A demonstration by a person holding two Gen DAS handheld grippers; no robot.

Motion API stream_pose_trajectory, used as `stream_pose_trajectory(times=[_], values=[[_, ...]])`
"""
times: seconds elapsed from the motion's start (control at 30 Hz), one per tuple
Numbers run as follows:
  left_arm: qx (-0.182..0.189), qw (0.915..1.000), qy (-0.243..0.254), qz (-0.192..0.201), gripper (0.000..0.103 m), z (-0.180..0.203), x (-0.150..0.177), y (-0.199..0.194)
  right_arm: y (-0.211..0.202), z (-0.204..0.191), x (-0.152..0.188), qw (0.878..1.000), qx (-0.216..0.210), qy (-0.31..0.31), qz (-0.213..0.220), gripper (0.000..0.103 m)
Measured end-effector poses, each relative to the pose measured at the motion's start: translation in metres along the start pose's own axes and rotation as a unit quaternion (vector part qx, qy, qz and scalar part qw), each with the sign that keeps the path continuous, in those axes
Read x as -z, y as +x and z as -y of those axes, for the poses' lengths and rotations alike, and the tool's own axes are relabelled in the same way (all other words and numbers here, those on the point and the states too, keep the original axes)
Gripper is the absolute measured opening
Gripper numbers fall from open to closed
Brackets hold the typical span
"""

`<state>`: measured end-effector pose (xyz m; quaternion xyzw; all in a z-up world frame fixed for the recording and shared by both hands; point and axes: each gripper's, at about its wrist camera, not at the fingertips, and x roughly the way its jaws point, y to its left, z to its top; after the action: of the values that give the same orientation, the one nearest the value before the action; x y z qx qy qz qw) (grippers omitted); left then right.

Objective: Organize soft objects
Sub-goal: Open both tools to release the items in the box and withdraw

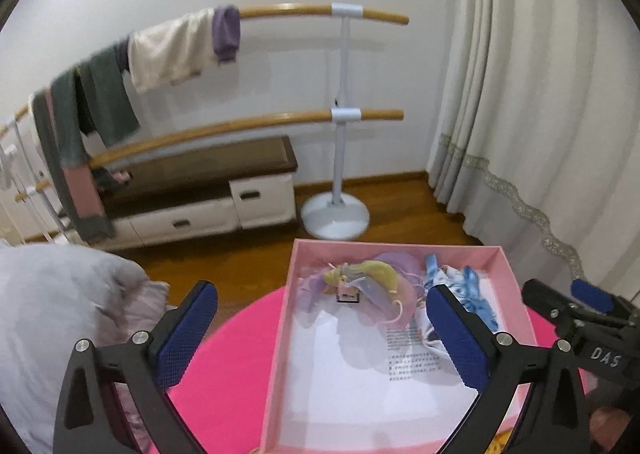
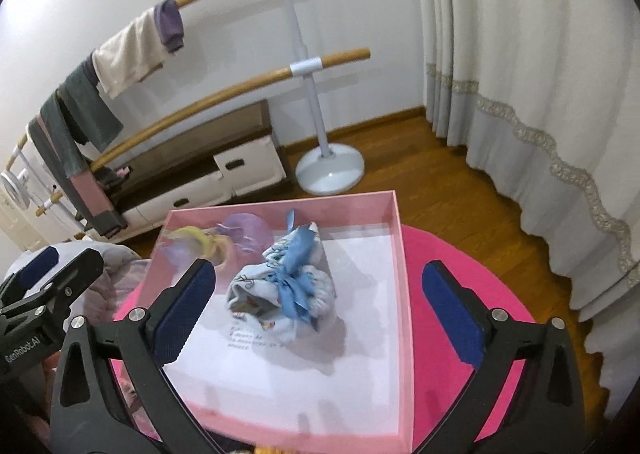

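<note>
A shallow pink box (image 1: pixel 289 286) (image 2: pixel 404 274) sits on a round hot-pink table (image 1: pixel 224 374) (image 2: pixel 448 318). Inside it lie a purple and yellow gauzy bundle (image 1: pixel 360 286) (image 2: pixel 236 238) at the far left and a light-blue fabric bundle tied with a blue ribbon (image 2: pixel 284 290) (image 1: pixel 476 294) beside it. My left gripper (image 1: pixel 320 318) hangs open above the box's left part, with nothing between its fingers. My right gripper (image 2: pixel 320 302) is open too, its fingers standing apart on either side of the blue bundle without touching it. Each gripper shows at the edge of the other's view.
A grey quilt (image 1: pixel 52 314) lies left of the table. Behind it stands a rack with wooden bars (image 1: pixel 312 10) draped with clothes (image 1: pixel 168 46), on a white round base (image 1: pixel 336 214). A low cabinet (image 1: pixel 208 190) lines the wall. Curtains (image 1: pixel 520 94) hang at the right.
</note>
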<state>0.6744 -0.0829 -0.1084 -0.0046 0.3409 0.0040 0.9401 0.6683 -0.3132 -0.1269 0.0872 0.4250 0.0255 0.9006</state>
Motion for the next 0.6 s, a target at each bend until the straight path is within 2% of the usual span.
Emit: stream_pose_trajectory(times=[0.23, 0.4, 0.6], values=[[0.008, 0.9975, 0.017, 0.069, 0.103, -0.007, 0.059, -0.104, -0.074, -0.018, 0.023, 0.999, 0.005, -0.016, 0.048, 0.103], [0.019, 0.9955, 0.022, 0.090, 0.103, -0.021, 0.106, -0.167, -0.128, -0.030, 0.049, 0.996, 0.007, -0.019, 0.083, 0.103], [0.026, 0.9942, 0.003, 0.105, 0.103, -0.051, 0.156, -0.234, -0.180, -0.030, 0.082, 0.993, 0.014, -0.021, 0.119, 0.103]])
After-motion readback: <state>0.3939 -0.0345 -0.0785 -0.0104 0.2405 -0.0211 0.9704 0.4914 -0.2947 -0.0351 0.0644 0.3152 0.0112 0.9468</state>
